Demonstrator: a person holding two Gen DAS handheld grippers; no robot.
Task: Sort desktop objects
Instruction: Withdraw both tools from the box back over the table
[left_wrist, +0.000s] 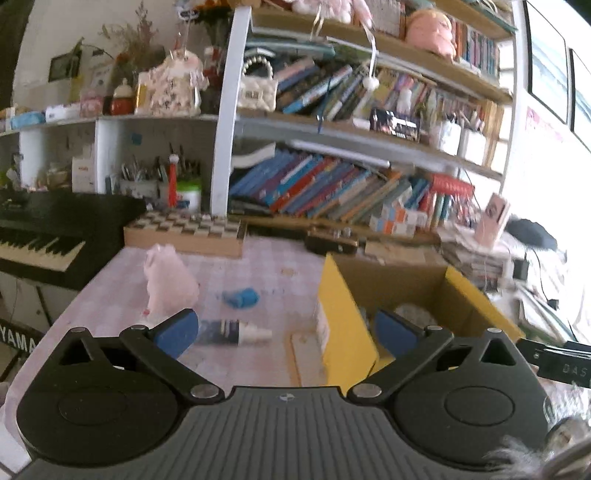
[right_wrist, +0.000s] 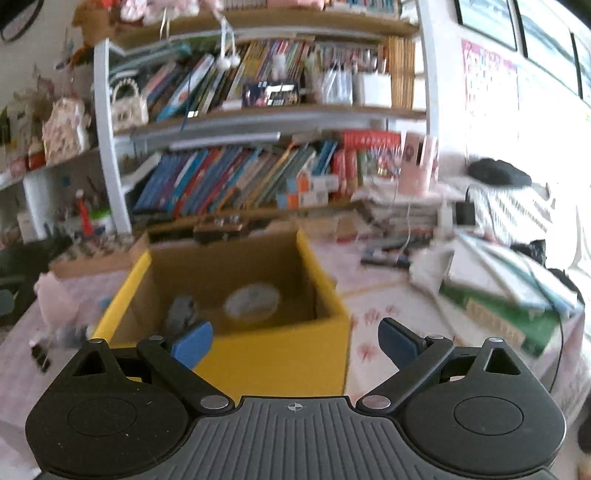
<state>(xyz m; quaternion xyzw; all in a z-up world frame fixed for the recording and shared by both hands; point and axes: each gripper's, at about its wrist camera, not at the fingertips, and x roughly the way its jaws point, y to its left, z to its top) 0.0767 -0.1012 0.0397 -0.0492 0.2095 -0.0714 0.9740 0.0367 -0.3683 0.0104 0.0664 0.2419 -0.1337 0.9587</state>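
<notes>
A yellow cardboard box (left_wrist: 345, 325) stands open on the pink checked tablecloth (left_wrist: 258, 266). Inside it lie a round white thing (right_wrist: 253, 301) and a grey thing (right_wrist: 181, 310). Left of the box lie a dark tube with a white cap (left_wrist: 232, 332), a blue object (left_wrist: 242, 297) and a pink soft thing (left_wrist: 166, 284). My left gripper (left_wrist: 286, 332) is open above the box's left wall, with nothing held. My right gripper (right_wrist: 295, 343) is open in front of the box (right_wrist: 273, 354), also holding nothing.
A chessboard box (left_wrist: 184, 230) and a bookshelf (left_wrist: 332, 192) line the back of the table. A piano keyboard (left_wrist: 37, 247) stands at the left. Stacked books and papers (right_wrist: 498, 299) lie right of the box. Small black clips (right_wrist: 40, 356) lie at the left.
</notes>
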